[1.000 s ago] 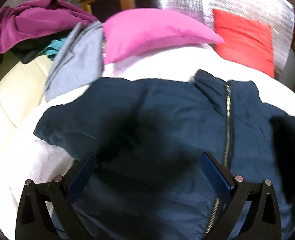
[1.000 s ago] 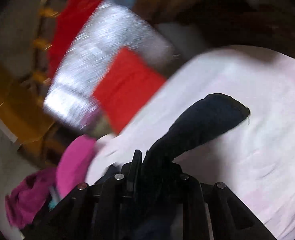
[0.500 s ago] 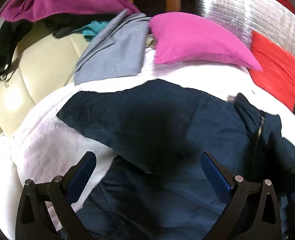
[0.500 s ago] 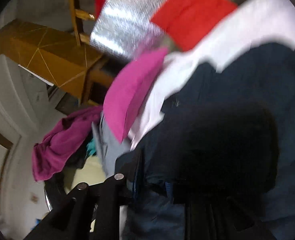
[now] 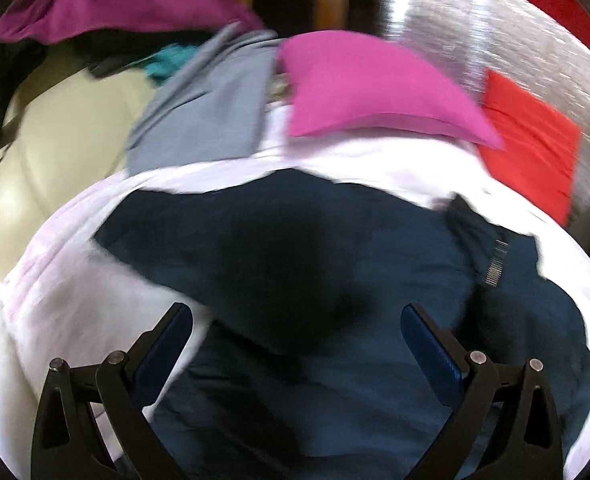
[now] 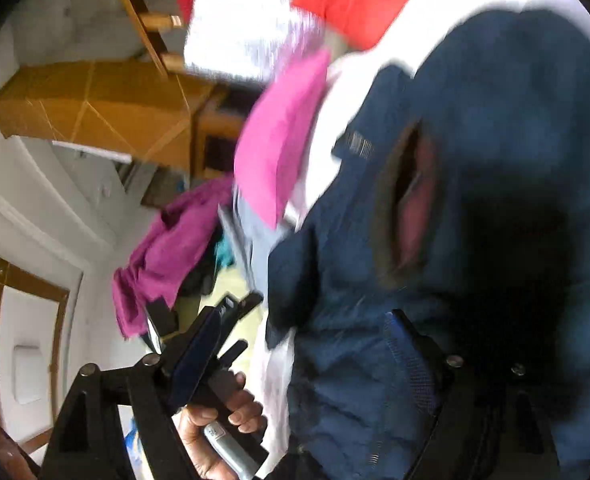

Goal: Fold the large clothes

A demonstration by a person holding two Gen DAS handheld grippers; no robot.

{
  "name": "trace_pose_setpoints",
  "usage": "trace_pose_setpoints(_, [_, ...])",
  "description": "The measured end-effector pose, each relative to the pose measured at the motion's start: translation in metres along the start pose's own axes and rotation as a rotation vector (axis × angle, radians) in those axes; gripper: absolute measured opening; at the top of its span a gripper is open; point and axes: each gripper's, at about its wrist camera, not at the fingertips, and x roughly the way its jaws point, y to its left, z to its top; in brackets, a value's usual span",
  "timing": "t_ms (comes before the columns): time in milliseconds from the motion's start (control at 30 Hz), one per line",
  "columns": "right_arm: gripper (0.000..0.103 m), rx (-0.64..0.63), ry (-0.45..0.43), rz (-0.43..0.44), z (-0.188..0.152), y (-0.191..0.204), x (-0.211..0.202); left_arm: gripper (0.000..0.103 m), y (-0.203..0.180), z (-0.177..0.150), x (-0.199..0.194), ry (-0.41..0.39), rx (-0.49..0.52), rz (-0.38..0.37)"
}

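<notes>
Since a second ago the sleeve has crossed over the navy jacket (image 5: 335,280) — our right gripper (image 6: 307,356) now has jaws spread, released; left gripper (image 5: 295,332) hovers spread, ready to smooth.

A navy blue jacket (image 5: 335,280) lies spread on a white-covered bed (image 5: 67,300), front side up. Its metal zipper (image 5: 497,264) runs down the front beside a raised collar. One sleeve lies folded across the body, its end reaching toward the bed's bare left part. In the right wrist view the fabric is bunched, and an opening shows pink lining (image 6: 415,208).
</notes>
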Motion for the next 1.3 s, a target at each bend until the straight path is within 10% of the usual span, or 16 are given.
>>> trace_pose_setpoints(133, [0.052,0.068,-0.115,-0.159,0.028,-0.034,-0.024,0.103,-0.034,-0.012,-0.009,-0.024,0.092,-0.131])
trace_pose_setpoints(233, [0.046,0.143,-0.113,-0.25,0.034,-0.071,-0.015,0.103,-0.051,-0.022,-0.008,-0.025,0.142,-0.197])
trace_pose_setpoints(333, [0.025,0.214,-0.136,-0.211,0.026,-0.1,-0.004,0.103,-0.059,-0.031,-0.011,-0.031,0.191,-0.229])
trace_pose_setpoints(500, [0.02,0.138,-0.16,-0.208,0.022,-0.1,-0.006,0.103,-0.073,-0.052,-0.043,-0.041,0.249,-0.333])
trace_pose_setpoints(767, [0.019,0.06,-0.175,-0.181,0.018,-0.098,-0.008,0.103,-0.122,-0.085,-0.079,-0.121,0.543,-0.248])
trace_pose_setpoints(1133, [0.019,0.043,-0.211,-0.112,0.014,-0.1,-0.015,0.103,-0.179,-0.084,-0.034,-0.117,0.732,-0.074])
trace_pose_setpoints(1233, [0.019,0.02,-0.216,-0.125,0.013,-0.098,-0.014,0.071,-0.181,-0.073,-0.028,-0.123,0.724,-0.079])
trace_pose_setpoints(1300, [0.019,0.007,-0.222,-0.13,0.012,-0.097,-0.014,0.03,-0.174,-0.061,-0.019,-0.05,0.676,-0.111])
